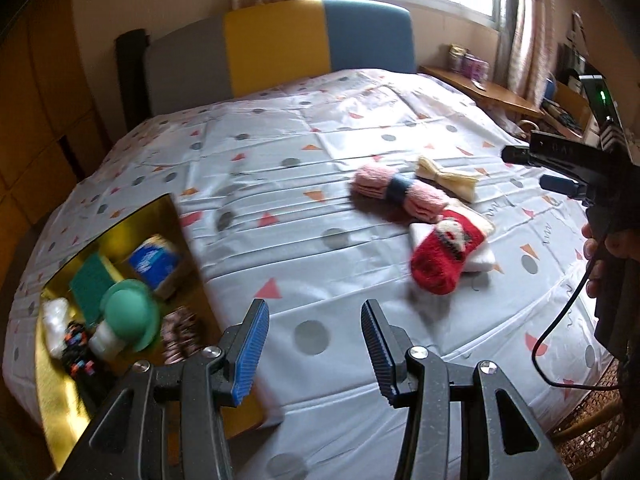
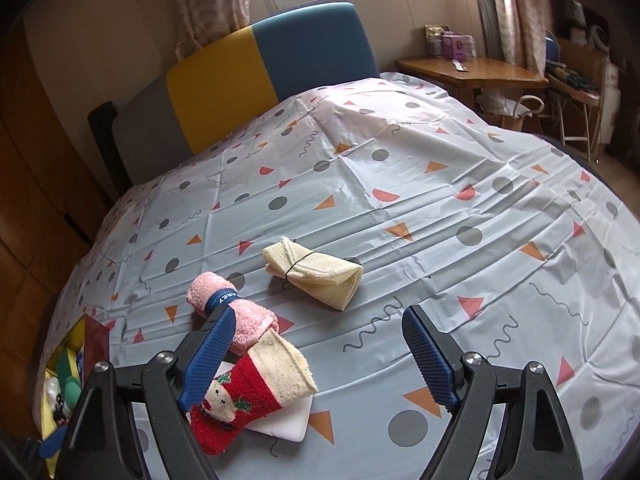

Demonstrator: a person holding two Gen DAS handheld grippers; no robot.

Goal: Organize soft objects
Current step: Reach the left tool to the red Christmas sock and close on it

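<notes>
- While both jaws gape empty, left hand-held gripper (image 1: 314, 346) and right hand-held gripper (image 2: 316, 354) are poised over the bed (image 2: 400, 184).
- Red Christmas sock (image 2: 236, 396), at 7 o'clock, could be snagged together with the white pad (image 2: 290, 426) beneath.

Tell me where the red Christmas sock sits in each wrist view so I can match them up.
Left wrist view: red Christmas sock lies right of centre on the bedsheet, beyond the open left gripper.
Right wrist view: the sock lies lower left, just behind the right gripper's left finger.
Shared landmark: the rolled pink towel with its blue band, just beyond the sock.
</notes>
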